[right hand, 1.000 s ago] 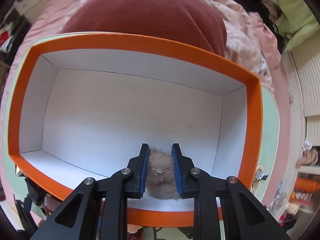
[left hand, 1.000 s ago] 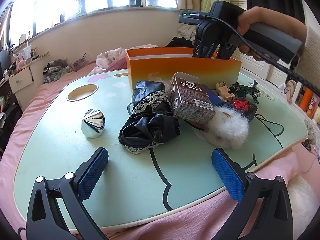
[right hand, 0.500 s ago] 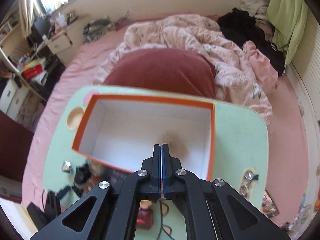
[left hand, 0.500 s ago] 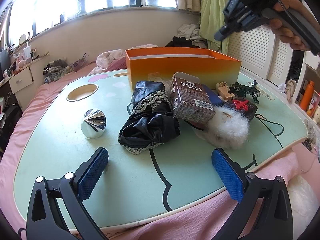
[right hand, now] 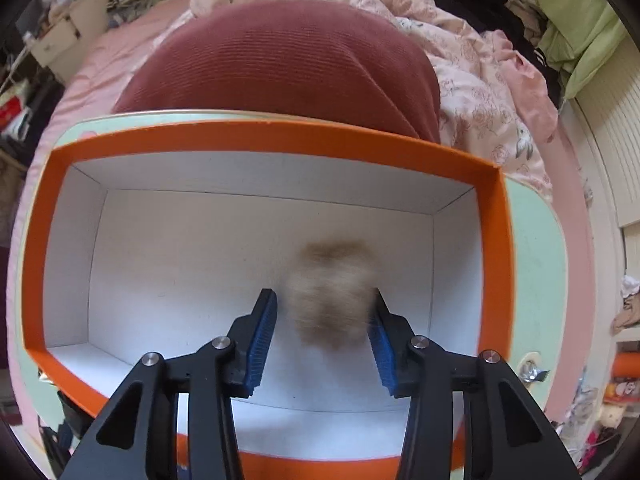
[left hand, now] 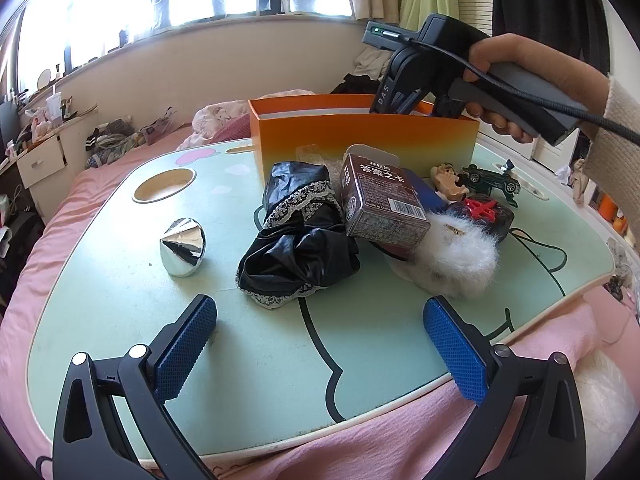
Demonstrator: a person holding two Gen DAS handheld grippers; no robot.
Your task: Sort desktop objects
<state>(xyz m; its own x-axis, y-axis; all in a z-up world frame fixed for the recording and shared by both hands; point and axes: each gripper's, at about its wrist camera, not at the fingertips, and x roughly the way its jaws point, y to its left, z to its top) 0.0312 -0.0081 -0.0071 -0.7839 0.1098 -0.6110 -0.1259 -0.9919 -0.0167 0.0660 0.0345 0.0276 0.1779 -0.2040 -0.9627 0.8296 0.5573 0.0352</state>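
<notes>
Left gripper (left hand: 320, 308) is being held over the near edge of the green lap table (left hand: 120, 300), blue pads spread wide, nothing between them. Just beyond, a chrome cone (left hand: 184, 246) is standing alone. A black lace-trimmed cloth (left hand: 300, 248), a brown carton (left hand: 380, 204) and a white fluffy item (left hand: 456, 256) are lying bunched together mid-table. Behind them the orange box (left hand: 360, 136) is sitting, with a green toy car (left hand: 490, 178) to its right. Right gripper (right hand: 322, 294) is being pointed down into the box by a hand (left hand: 520, 84). Its jaws are being kept apart. A blurred brown pompom (right hand: 332, 288) is showing between them, inside the white interior; contact with the pads cannot be told.
</notes>
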